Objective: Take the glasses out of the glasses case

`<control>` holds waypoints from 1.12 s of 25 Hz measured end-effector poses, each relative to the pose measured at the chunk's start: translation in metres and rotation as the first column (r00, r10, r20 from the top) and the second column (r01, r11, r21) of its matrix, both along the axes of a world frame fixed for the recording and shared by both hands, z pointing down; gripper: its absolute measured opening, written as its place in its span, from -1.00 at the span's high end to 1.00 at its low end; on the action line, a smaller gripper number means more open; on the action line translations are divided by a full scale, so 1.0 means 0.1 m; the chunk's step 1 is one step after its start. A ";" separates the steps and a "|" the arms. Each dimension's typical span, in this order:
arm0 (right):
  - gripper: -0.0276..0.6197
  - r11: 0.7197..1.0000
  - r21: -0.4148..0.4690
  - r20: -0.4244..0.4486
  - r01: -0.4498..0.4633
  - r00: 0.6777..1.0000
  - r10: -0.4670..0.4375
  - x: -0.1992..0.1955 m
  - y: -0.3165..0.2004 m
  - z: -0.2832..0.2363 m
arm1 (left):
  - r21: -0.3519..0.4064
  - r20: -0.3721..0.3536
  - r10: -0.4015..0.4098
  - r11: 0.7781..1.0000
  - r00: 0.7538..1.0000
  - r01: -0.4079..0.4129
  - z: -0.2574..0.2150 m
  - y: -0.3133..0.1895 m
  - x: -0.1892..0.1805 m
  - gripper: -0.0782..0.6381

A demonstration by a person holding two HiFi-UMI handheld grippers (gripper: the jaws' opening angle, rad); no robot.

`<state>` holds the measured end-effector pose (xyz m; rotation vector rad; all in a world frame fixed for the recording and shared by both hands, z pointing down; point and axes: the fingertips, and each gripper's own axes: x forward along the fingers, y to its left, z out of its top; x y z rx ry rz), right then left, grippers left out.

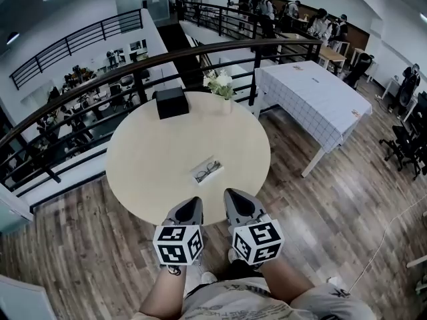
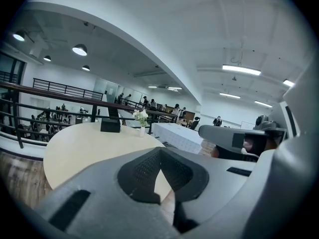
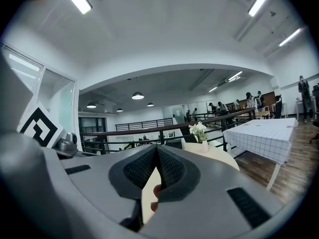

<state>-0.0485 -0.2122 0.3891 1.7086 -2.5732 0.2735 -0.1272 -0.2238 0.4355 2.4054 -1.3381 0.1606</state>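
Round table (image 1: 147, 172) held the glasses (image 1: 207, 171) in their white case (image 1: 199, 177). Left gripper (image 1: 193, 204) and right gripper (image 1: 231, 195) waited near the edge, both closed and empty, probably before reaching in.

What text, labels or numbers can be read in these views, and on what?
None can be read in any view.
Marker cubes: black-and-white square patterns only, no letters.
Print on the person's shirt: too small to read.
Papers on the checked tablecloth: too small to read.
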 end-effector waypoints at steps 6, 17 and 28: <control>0.88 0.999 -0.009 0.004 0.033 0.999 -0.033 0.01 -0.26 0.03 | -0.009 0.030 -0.018 1.000 0.999 0.018 0.11 -0.24 0.01 0.75; 0.88 0.998 -0.052 0.007 0.047 0.999 -0.046 0.29 -0.73 0.27 | -0.016 0.126 -0.018 1.000 0.992 0.020 0.24 -0.70 0.27 0.75; 0.88 0.989 -0.126 0.041 0.073 0.997 -0.068 0.66 -1.16 0.58 | 0.011 0.427 0.061 0.997 0.902 -0.073 0.68 -1.27 0.66 0.75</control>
